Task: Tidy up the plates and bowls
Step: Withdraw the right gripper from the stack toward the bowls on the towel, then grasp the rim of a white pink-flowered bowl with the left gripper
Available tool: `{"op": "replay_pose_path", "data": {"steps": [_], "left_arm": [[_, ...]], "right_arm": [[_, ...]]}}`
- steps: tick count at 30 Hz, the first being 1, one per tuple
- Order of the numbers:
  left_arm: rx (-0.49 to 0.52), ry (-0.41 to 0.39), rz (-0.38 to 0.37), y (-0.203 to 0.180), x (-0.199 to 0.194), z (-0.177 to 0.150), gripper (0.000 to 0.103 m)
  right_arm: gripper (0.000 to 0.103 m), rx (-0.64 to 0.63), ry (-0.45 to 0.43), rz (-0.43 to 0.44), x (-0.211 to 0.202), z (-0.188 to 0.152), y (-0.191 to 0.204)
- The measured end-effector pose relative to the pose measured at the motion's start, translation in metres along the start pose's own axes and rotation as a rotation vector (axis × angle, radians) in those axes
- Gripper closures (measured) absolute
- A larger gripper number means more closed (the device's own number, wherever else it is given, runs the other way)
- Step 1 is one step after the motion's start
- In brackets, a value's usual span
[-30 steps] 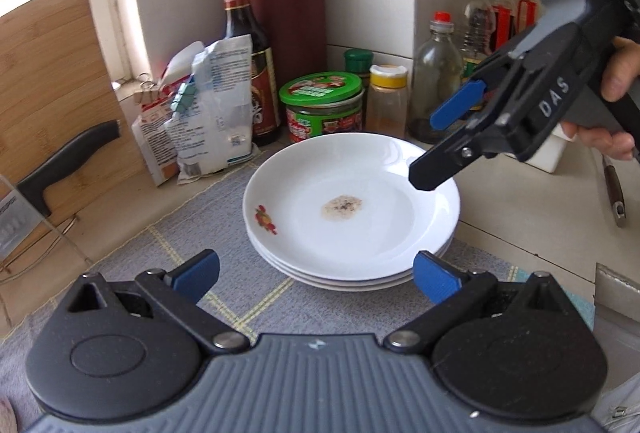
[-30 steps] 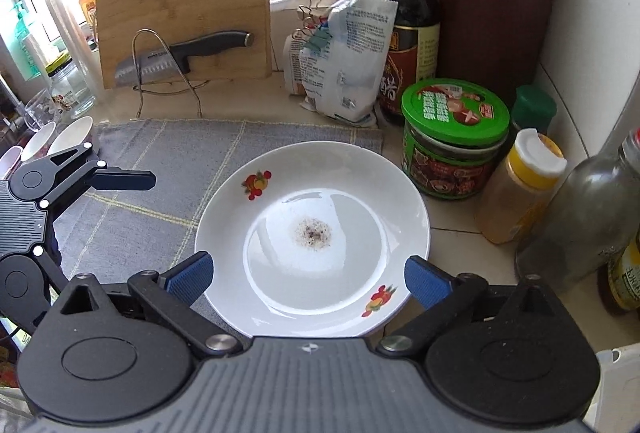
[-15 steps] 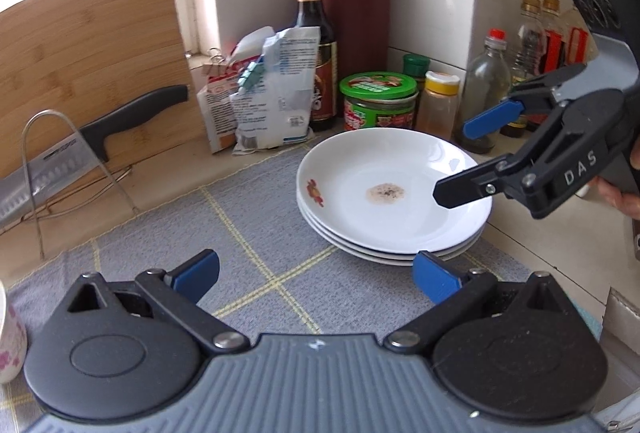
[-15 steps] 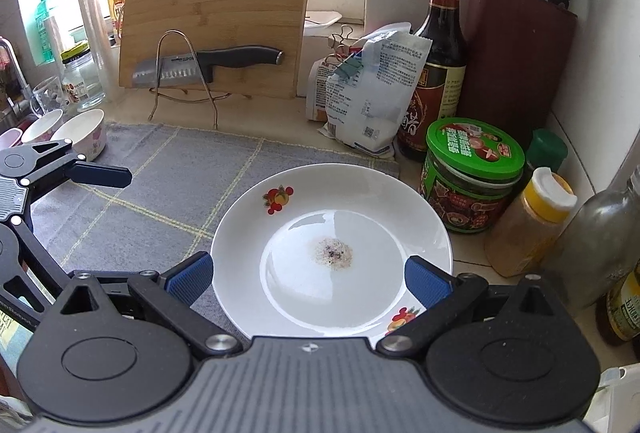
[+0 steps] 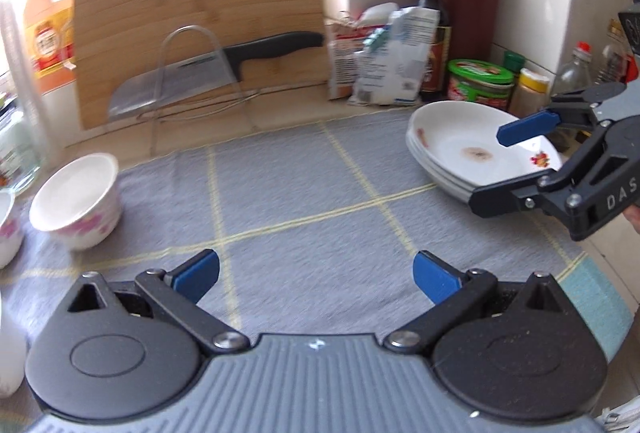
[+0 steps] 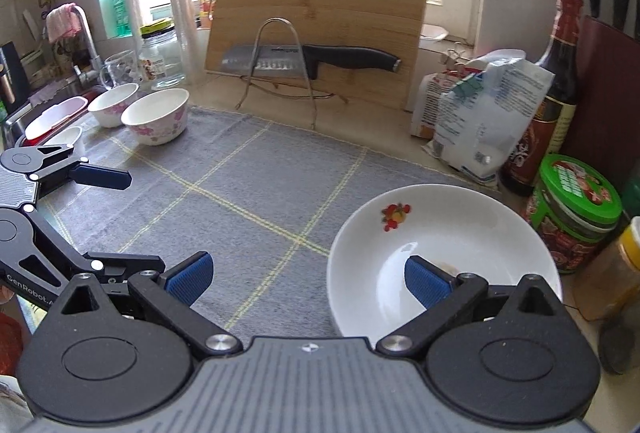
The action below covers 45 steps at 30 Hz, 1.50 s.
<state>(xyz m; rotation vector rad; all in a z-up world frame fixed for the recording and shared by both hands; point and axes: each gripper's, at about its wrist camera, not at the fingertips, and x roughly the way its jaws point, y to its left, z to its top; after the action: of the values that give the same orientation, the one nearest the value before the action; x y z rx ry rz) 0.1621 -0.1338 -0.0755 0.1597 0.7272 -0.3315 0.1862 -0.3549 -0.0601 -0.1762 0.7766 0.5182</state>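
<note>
Stack of white plates (image 5: 476,157) at right end of grey mat (image 6: 248,193), just in front of green-lidded jar (image 6: 576,209); brownish residue spot on top plate. Left hand-held gripper (image 5: 316,275) empty, blue pads wide apart, hovering over bare mat between plates and bowls. Right hand-held gripper (image 6: 308,279) also spread wide, holding nothing; one pad over plate interior, the other over mat, not gripping rim. Floral bowl (image 6: 156,115) on left part of mat, second bowl (image 6: 114,103) just beside it, a third possibly at far left edge, too cropped to confirm. Likely step: go for nearest bowl with left. For clean pickup: approach from above and side, straddle near rim wall with one pad inside and one outside, close firmly, lift straight, avoid knocking neighbouring bowl. Knife (image 6: 316,59) on wire rack against cutting board (image 6: 320,9) well behind, out of path.
</note>
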Motion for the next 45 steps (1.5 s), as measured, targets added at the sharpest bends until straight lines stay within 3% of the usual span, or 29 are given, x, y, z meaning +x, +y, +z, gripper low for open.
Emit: {"op": "replay_pose_path", "data": {"steps": [7, 26, 36, 45], "left_arm": [[-0.052, 0.019, 0.042, 0.050, -0.018, -0.026, 0.001], [-0.032, -0.002, 0.032, 0.201, -0.076, -0.061, 0.001], [-0.077, 0.064, 0.062, 0.278, -0.068, -0.067, 0.001], [-0.102, 0.112, 0.042, 0.307, -0.049, -0.074, 0.001]], "right_arm": [[0.000, -0.028, 0.041, 0.026, 0.026, 0.011, 0.050], [0.000, -0.064, 0.055, 0.105, 0.097, 0.050, 0.212], [0.000, -0.151, 0.043, 0.172, 0.126, 0.067, 0.276], [0.000, -0.256, 0.027, 0.187, 0.150, 0.079, 0.318]]}}
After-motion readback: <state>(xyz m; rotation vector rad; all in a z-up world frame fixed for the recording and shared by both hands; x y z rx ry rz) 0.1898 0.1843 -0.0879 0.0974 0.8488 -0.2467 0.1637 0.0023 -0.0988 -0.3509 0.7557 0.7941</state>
